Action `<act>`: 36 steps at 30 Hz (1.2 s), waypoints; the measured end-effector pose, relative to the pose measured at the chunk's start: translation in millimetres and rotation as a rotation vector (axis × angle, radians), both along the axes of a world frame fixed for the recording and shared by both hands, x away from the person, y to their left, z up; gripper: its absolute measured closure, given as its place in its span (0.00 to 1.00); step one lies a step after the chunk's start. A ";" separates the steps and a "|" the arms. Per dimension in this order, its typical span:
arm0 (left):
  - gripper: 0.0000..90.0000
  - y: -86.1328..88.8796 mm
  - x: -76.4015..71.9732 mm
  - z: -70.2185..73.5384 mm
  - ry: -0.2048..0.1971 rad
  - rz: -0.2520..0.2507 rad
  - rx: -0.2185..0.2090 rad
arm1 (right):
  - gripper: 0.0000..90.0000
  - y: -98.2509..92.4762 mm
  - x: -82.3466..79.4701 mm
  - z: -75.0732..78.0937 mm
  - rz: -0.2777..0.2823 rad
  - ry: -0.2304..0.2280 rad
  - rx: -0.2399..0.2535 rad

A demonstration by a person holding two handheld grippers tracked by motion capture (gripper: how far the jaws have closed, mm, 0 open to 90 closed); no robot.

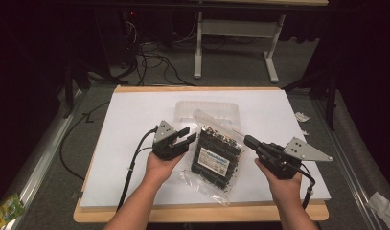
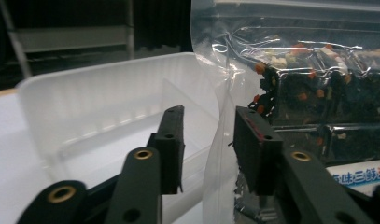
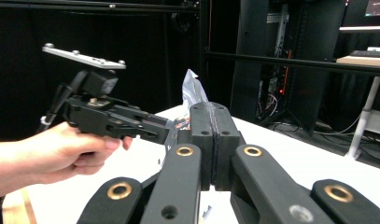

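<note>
A clear plastic bag (image 1: 216,153) packed with dark pieces and carrying a blue-and-white label lies tilted on the white sheet, its top film standing up. My left gripper (image 1: 187,136) is at the bag's left side. In the left gripper view the left gripper (image 2: 206,116) is open, and the bag's (image 2: 309,93) loose film edge runs between the jaws without being pressed. My right gripper (image 1: 247,140) meets the bag's right edge. In the right gripper view the right gripper (image 3: 211,109) has its jaws pressed together and the bag's top (image 3: 193,91) rises just behind them. The left gripper (image 3: 162,128) shows beyond, held by a hand.
A clear plastic tray (image 1: 207,108) stands behind the bag, and its wall (image 2: 94,102) is close ahead of the left jaws. The white sheet (image 1: 135,115) covers a wooden board. A small wrapper (image 1: 302,116) lies at the right edge. Cables and a table frame (image 1: 233,28) are on the floor beyond.
</note>
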State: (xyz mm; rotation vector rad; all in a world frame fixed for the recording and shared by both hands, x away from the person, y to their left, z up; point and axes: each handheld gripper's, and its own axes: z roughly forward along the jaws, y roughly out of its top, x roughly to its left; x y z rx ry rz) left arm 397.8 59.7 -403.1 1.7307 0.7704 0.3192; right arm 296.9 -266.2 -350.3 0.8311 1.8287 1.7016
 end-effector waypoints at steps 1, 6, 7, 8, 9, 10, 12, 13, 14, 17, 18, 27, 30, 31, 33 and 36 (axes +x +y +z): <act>0.75 -0.5 1.9 -1.3 0.011 -0.018 -0.008 | 1.00 -0.4 0.0 -0.1 -0.001 0.001 -0.004; 1.00 -2.4 -2.5 -4.5 0.004 -0.027 -0.017 | 1.00 -3.2 -0.3 -3.0 -0.010 0.023 0.009; 1.00 -1.1 -5.2 -4.1 -0.008 -0.024 -0.019 | 1.00 -3.2 -0.3 -3.0 -0.010 0.023 0.009; 1.00 1.1 -10.1 -3.8 -0.027 -0.018 -0.017 | 1.00 -5.3 -0.4 -3.6 -0.006 0.017 0.014; 1.00 4.4 -18.6 -4.5 -0.056 -0.003 -0.028 | 1.00 -5.4 -1.3 -3.8 -0.004 0.022 0.017; 1.00 4.4 -18.6 -4.5 -0.056 -0.003 -0.028 | 1.00 -5.4 -1.3 -3.8 -0.004 0.022 0.017; 1.00 10.6 -30.6 -5.5 -0.097 0.011 -0.033 | 0.98 -5.1 -3.6 -4.1 0.008 0.017 0.020; 1.00 10.6 -30.6 -5.5 -0.097 0.011 -0.033 | 0.98 -5.1 -3.6 -4.1 0.008 0.017 0.020; 1.00 12.0 -33.5 -5.8 -0.106 0.015 -0.034 | 0.95 -4.9 -4.2 -3.8 0.013 0.020 0.025; 1.00 17.1 -37.1 -7.6 -0.106 0.016 -0.047 | 0.74 -4.2 -6.0 -4.0 0.022 0.043 0.021; 1.00 17.9 -37.4 -7.8 -0.108 0.019 -0.047 | 0.67 -4.1 -6.7 -4.7 0.030 0.063 0.014; 1.00 19.6 -42.5 -6.5 -0.126 0.018 -0.036 | 0.40 5.2 -2.9 -28.4 0.059 0.194 -0.030; 1.00 19.8 -43.0 -6.3 -0.127 0.019 -0.033 | 0.39 10.7 0.2 -38.8 0.071 0.231 -0.041; 1.00 19.9 -43.2 -6.2 -0.127 0.019 -0.032 | 0.39 12.9 1.1 -42.6 0.079 0.240 -0.043; 1.00 19.6 -43.9 -6.3 -0.130 0.022 -0.031 | 0.41 16.4 3.0 -48.6 0.092 0.265 -0.046; 1.00 19.8 -44.5 -6.1 -0.135 0.020 -0.028 | 0.52 21.2 4.6 -55.3 0.117 0.285 -0.043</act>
